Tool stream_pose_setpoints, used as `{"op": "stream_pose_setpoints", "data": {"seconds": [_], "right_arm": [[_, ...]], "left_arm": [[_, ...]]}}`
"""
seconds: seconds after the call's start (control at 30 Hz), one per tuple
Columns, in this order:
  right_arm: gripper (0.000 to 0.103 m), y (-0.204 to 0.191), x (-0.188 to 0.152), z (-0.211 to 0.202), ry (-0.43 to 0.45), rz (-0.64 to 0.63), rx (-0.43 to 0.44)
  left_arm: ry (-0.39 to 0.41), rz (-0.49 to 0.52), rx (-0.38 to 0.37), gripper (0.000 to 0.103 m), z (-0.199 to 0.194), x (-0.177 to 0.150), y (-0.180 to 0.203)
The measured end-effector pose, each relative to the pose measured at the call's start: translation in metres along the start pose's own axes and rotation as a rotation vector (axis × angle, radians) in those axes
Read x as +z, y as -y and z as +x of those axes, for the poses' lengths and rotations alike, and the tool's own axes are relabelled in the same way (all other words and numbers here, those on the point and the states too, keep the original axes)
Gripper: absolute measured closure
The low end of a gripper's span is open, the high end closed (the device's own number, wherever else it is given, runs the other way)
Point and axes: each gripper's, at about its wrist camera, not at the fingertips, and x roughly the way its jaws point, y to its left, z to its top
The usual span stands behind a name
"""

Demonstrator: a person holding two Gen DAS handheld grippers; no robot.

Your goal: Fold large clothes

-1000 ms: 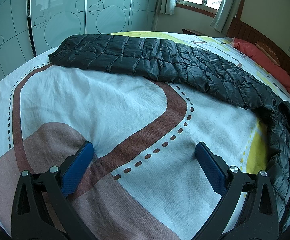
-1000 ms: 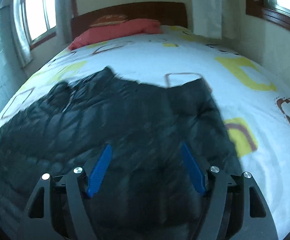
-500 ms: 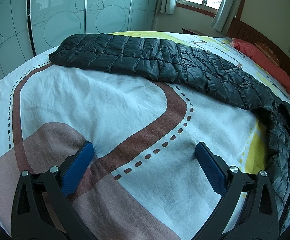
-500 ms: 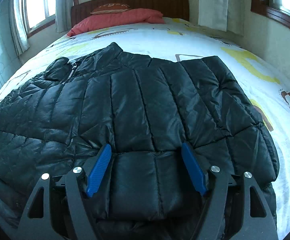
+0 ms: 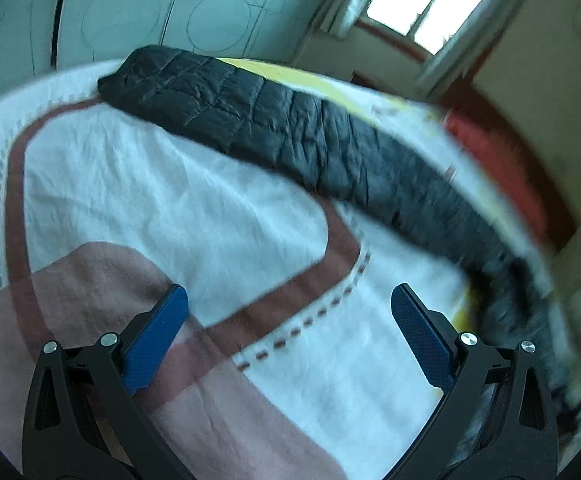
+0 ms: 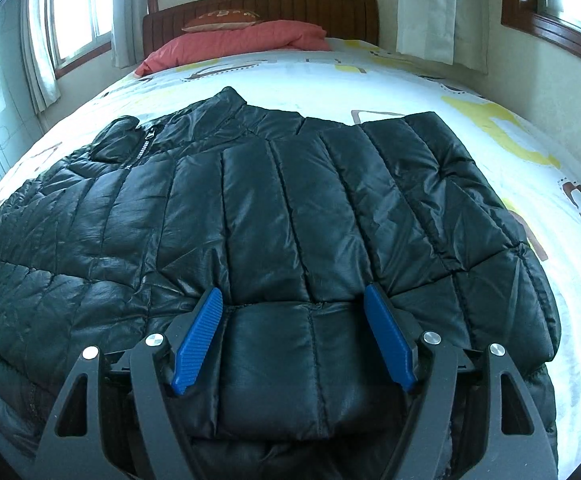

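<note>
A large black quilted puffer jacket (image 6: 290, 216) lies flat on the bed, collar and zipper toward the headboard. My right gripper (image 6: 292, 300) is open, its blue pads low over the jacket's near hem, one on each side of a quilted panel. In the left wrist view one long black sleeve (image 5: 274, 128) stretches across the bedsheet from upper left to lower right. My left gripper (image 5: 290, 300) is open and empty above the bare sheet, well short of the sleeve. That view is blurred.
The bedsheet (image 5: 162, 200) is white with brown road lines and yellow patches. A red pillow (image 6: 234, 42) and wooden headboard (image 6: 262, 4) are at the far end. Frosted wardrobe doors (image 5: 170, 8) stand beyond the bed's left side. Curtained windows flank the bed.
The left gripper has swung and tilted, blurring its view; the sleeve now sits higher and slanted. The right gripper has settled low over the jacket's hem, still open.
</note>
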Motion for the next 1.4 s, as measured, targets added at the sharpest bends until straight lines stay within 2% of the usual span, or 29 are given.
{"op": "stream_pose_setpoints", "data": {"seconds": [0.13, 0.23, 0.47, 0.5, 0.53, 0.6, 0.63, 0.67, 0.7, 0.77, 0.87, 0.97, 1.17, 1.3, 1.4], "right_arm": [[0.031, 0.0, 0.0, 0.0, 0.001, -0.001, -0.001], [0.031, 0.0, 0.0, 0.0, 0.001, 0.0, 0.0], [0.031, 0.0, 0.0, -0.001, 0.002, 0.0, 0.0], [0.031, 0.0, 0.0, -0.001, 0.003, 0.0, -0.001], [0.031, 0.0, 0.0, -0.002, 0.003, 0.0, 0.0], [0.031, 0.0, 0.0, -0.002, 0.003, -0.001, -0.001], [0.031, 0.0, 0.0, -0.002, 0.003, 0.0, -0.001], [0.031, 0.0, 0.0, -0.002, 0.003, 0.0, -0.001], [0.031, 0.0, 0.0, -0.002, 0.003, -0.001, -0.001], [0.031, 0.0, -0.001, -0.002, 0.004, -0.001, -0.002], [0.031, 0.0, -0.001, -0.002, 0.004, 0.0, -0.001], [0.031, 0.0, -0.001, -0.002, 0.005, -0.001, -0.002], [0.031, 0.0, -0.001, -0.002, 0.005, 0.001, -0.001], [0.031, 0.0, -0.001, -0.002, 0.006, 0.001, -0.002], [0.031, 0.0, -0.001, -0.002, 0.006, 0.002, -0.001]], "left_arm": [[0.032, -0.04, -0.024, 0.002, 0.01, 0.027, -0.014], [0.078, -0.133, -0.037, 0.002, 0.02, 0.053, -0.035], [0.169, -0.248, 0.003, 0.002, 0.043, 0.101, -0.061], [0.179, -0.261, 0.019, 0.006, 0.045, 0.104, -0.061], [0.184, -0.271, 0.039, 0.016, 0.046, 0.106, -0.061], [0.203, -0.302, 0.073, 0.028, 0.048, 0.11, -0.063], [0.214, -0.316, 0.078, 0.04, 0.046, 0.111, -0.064], [0.221, -0.326, 0.091, 0.048, 0.045, 0.112, -0.066], [0.225, -0.333, 0.096, 0.068, 0.045, 0.113, -0.068], [0.198, -0.361, 0.061, 0.088, 0.049, 0.115, -0.071], [0.201, -0.301, 0.103, 0.093, 0.047, 0.119, -0.059], [0.242, -0.177, 0.083, 0.095, 0.036, 0.121, -0.02], [0.257, 0.076, -0.086, 0.097, 0.013, 0.101, 0.099], [0.212, 0.265, -0.226, 0.097, 0.007, 0.063, 0.199], [0.187, 0.379, -0.291, 0.097, 0.004, 0.031, 0.257]]}}
